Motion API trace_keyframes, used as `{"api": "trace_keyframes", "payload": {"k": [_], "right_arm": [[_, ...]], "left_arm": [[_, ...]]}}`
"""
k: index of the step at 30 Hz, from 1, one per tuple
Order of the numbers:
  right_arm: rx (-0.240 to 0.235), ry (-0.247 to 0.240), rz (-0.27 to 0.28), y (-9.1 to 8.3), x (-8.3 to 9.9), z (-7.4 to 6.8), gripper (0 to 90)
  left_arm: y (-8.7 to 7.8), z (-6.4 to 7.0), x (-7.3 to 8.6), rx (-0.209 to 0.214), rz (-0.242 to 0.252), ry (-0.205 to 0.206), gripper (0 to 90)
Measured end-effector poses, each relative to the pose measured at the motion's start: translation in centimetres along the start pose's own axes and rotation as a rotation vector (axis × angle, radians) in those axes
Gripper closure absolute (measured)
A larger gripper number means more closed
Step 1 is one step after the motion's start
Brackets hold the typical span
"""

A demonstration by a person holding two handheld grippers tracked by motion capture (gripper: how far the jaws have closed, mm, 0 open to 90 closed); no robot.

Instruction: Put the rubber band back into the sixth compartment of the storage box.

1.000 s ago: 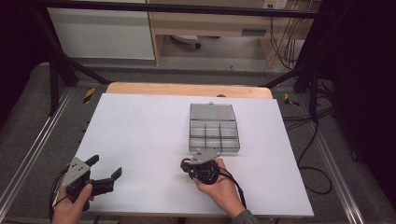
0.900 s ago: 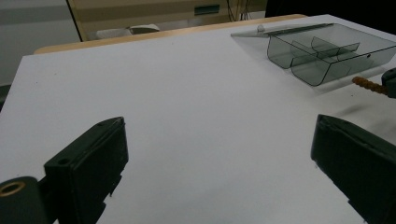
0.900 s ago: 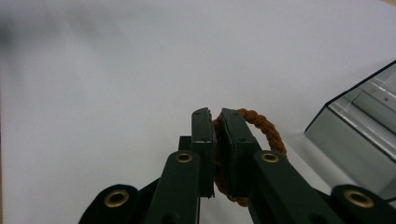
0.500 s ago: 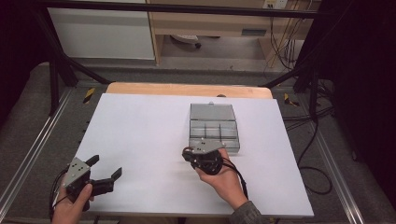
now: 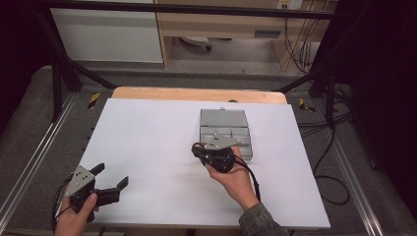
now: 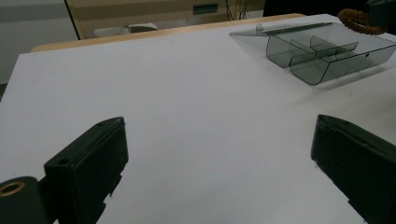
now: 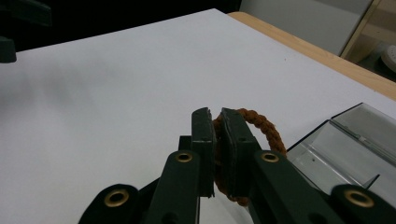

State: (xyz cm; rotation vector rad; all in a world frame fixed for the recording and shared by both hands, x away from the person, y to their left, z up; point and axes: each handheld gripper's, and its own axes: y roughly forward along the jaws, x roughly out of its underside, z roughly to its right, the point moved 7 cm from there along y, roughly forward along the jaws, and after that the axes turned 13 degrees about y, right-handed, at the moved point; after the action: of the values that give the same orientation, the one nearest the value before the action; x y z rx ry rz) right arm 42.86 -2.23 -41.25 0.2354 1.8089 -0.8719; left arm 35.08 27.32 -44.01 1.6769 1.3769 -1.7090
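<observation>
The brown rope ring (image 7: 261,128) is being clamped by the right tongs (image 7: 215,122) beside the open clear box (image 5: 225,129), probably for dropping inside; the left tongs (image 5: 111,178) are resting apart on the tabletop (image 5: 147,137).

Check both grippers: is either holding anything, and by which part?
The right gripper pinches a brown braided ring across one side of its loop. The left gripper is open, holding nothing.

Left gripper (image 5: 110,186), jaws spread wide, held low at near left; right gripper (image 7: 215,140), jaws closed, held mid-worktop.
</observation>
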Motion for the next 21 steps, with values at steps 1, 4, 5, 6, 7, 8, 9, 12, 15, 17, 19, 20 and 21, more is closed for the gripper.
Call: {"api": "trace_keyframes", "payload": {"k": [1, 4, 5, 6, 7, 8, 9, 12, 15, 17, 19, 20, 21], "right_arm": [[0.002, 0.001, 0.004, 0.0, -0.2, 0.1, 84.4], [0.01, 0.005, 0.015, -0.1, -0.7, 0.6, 84.4], [0.013, 0.008, 0.02, -0.1, -0.9, 0.8, 84.4], [0.016, 0.011, 0.026, -0.1, -1.0, 1.0, 84.4], [0.018, 0.014, 0.031, -0.2, -1.2, 1.2, 84.4], [0.02, 0.016, 0.036, -0.3, -1.4, 1.4, 84.4], [0.02, 0.016, 0.036, -0.3, -1.4, 1.4, 84.4], [0.027, 0.029, 0.055, -0.6, -1.7, 1.9, 84.4], [0.032, 0.036, 0.065, -0.8, -1.6, 2.2, 84.4], [0.034, 0.038, 0.068, -0.9, -1.6, 2.3, 84.3], [0.039, 0.044, 0.073, -1.0, -1.7, 2.5, 84.4], [0.042, 0.046, 0.074, -1.1, -1.7, 2.6, 84.3], [0.044, 0.047, 0.077, -1.1, -1.7, 2.8, 84.4]], "left_arm": [[0.0, 0.0, 0.0, 0.0, 0.0, -0.002, 4.2], [0.0, -0.1, 0.0, -0.003, 0.002, -0.005, 4.2], [0.0, -0.1, 0.0, -0.003, 0.001, -0.003, 4.2], [0.0, -0.1, 0.0, -0.003, 0.002, -0.004, 4.2], [0.0, -0.1, 0.0, -0.003, 0.002, -0.004, 4.2], [0.0, -0.1, 0.0, -0.003, 0.002, -0.004, 4.2], [0.0, -0.1, 0.0, -0.004, 0.001, -0.002, 4.2], [0.0, -0.1, 0.0, -0.006, 0.001, -0.007, 4.2], [0.0, -0.1, 0.0, -0.005, 0.0, -0.008, 4.2], [0.0, -0.1, 0.0, -0.004, 0.001, -0.008, 4.2], [0.1, -0.1, 0.1, -0.002, 0.0, -0.007, 4.2], [0.1, -0.1, 0.1, -0.002, -0.001, -0.008, 4.2], [0.1, -0.1, 0.1, -0.002, 0.0, -0.008, 4.2]]}}
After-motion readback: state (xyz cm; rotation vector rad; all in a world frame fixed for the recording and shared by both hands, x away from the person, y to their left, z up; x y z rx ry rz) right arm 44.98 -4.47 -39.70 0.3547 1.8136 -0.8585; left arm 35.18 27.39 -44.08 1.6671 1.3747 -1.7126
